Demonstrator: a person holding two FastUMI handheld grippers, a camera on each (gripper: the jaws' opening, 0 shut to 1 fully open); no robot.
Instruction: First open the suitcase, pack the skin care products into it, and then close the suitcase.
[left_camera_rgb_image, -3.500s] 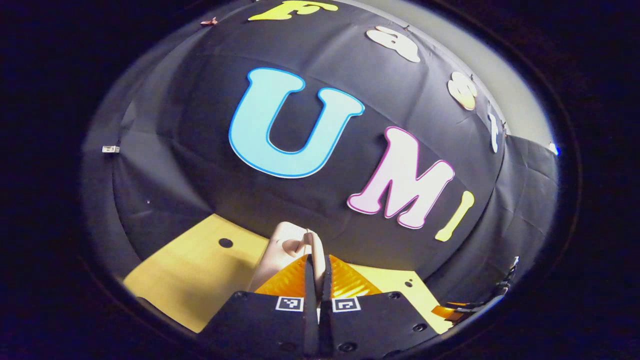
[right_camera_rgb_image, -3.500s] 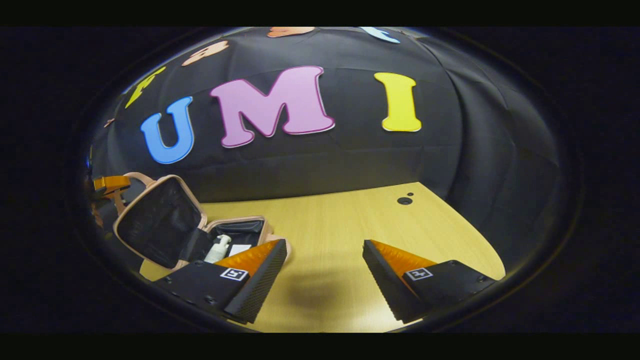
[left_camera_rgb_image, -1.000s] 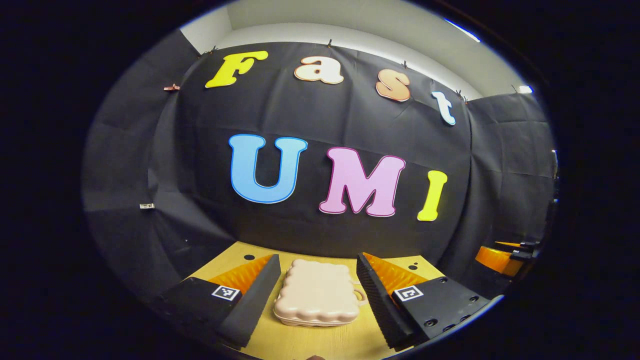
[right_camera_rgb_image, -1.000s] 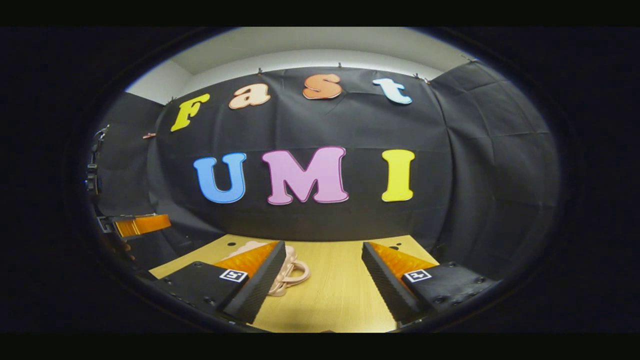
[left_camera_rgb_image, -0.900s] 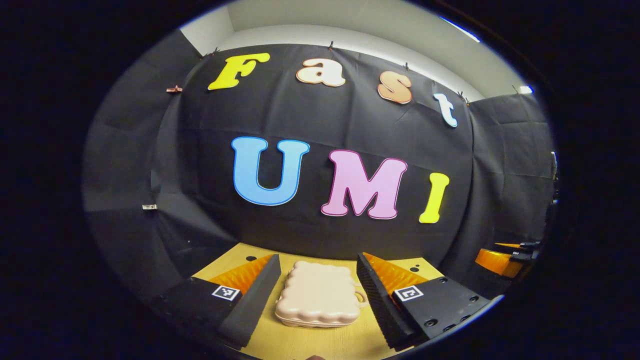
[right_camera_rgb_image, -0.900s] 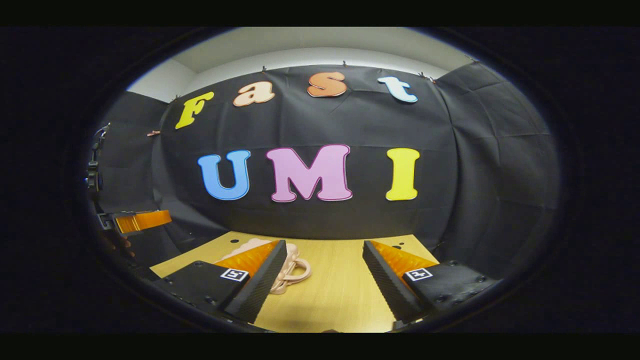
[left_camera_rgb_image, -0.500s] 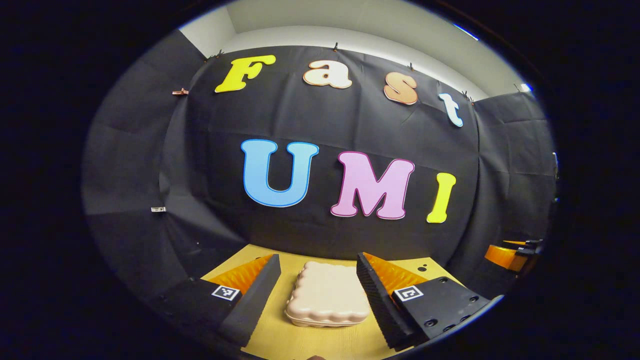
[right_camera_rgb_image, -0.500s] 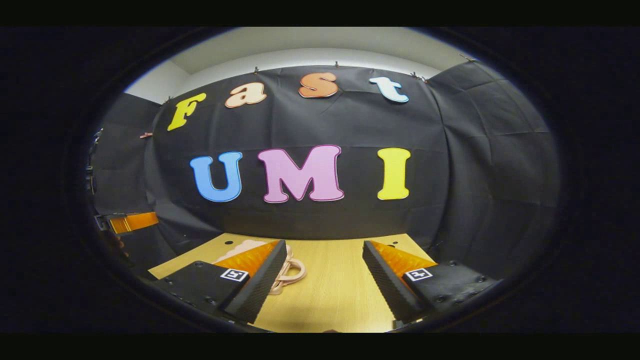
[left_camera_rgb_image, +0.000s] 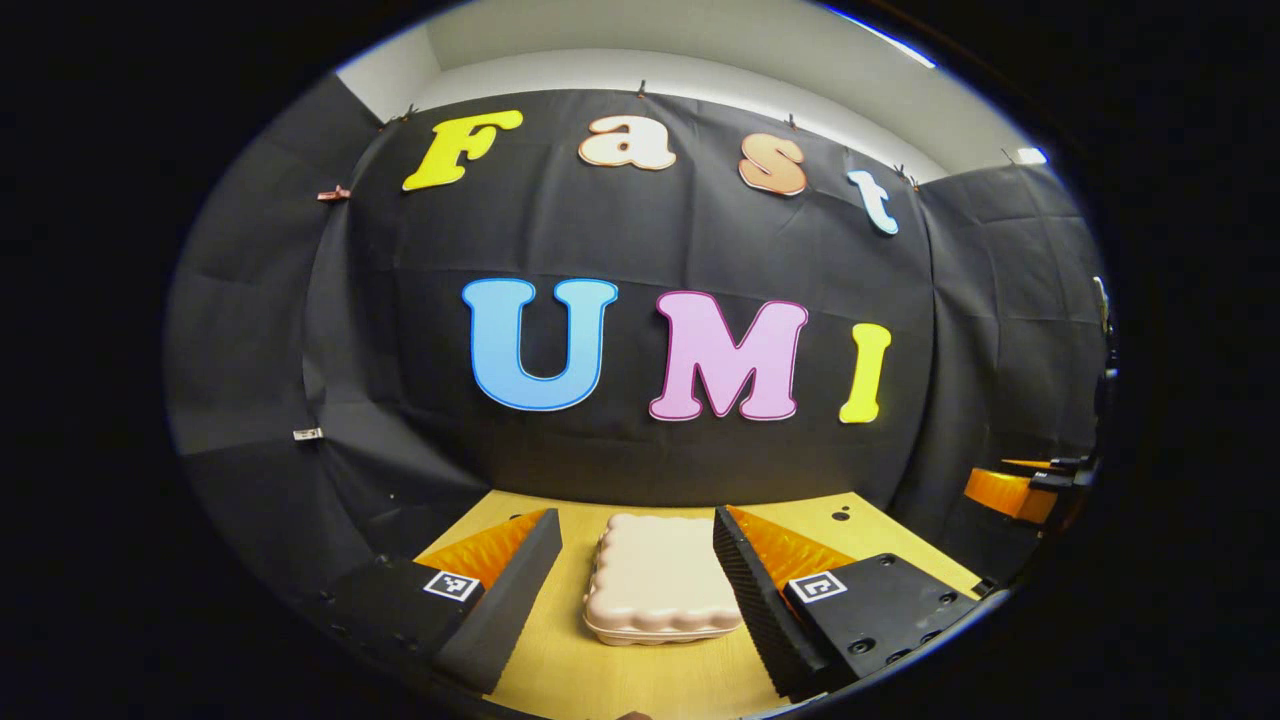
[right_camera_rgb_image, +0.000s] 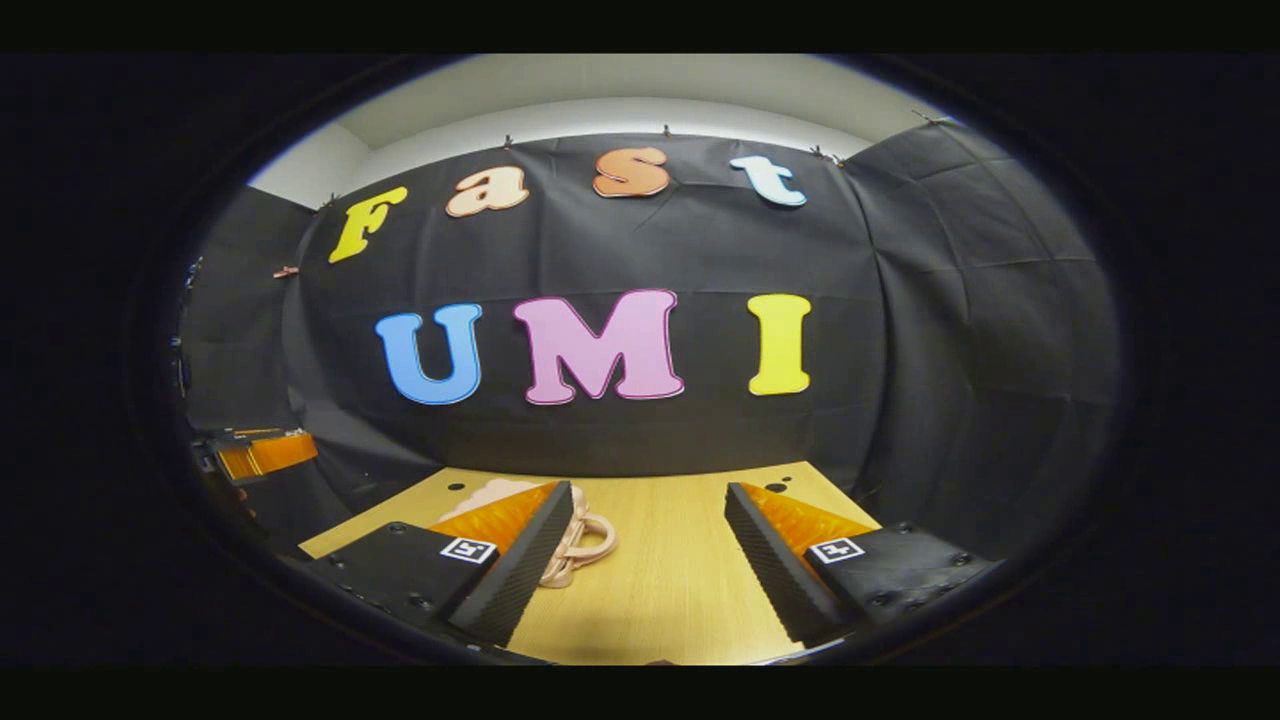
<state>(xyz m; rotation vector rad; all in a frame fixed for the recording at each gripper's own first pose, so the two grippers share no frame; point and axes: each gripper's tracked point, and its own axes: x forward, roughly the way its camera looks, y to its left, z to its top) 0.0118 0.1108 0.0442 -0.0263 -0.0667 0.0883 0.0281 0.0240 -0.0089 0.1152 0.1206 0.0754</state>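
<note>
Left gripper view: the suitcase (left_camera_rgb_image: 660, 578) lies closed and flat on the wooden table (left_camera_rgb_image: 640, 680), so its contents are hidden. The left gripper (left_camera_rgb_image: 637, 575) is spread wide, one finger on each side of the suitcase, not touching it. Bare table lies in front of the suitcase.

Right gripper view: the right gripper (right_camera_rgb_image: 648, 555) is also spread wide and holds nothing. The suitcase (right_camera_rgb_image: 572, 540) lies behind its left finger, handle showing. Right of the suitcase the table (right_camera_rgb_image: 670, 580) is bare, up to the black cloth wall (right_camera_rgb_image: 950, 330).
</note>
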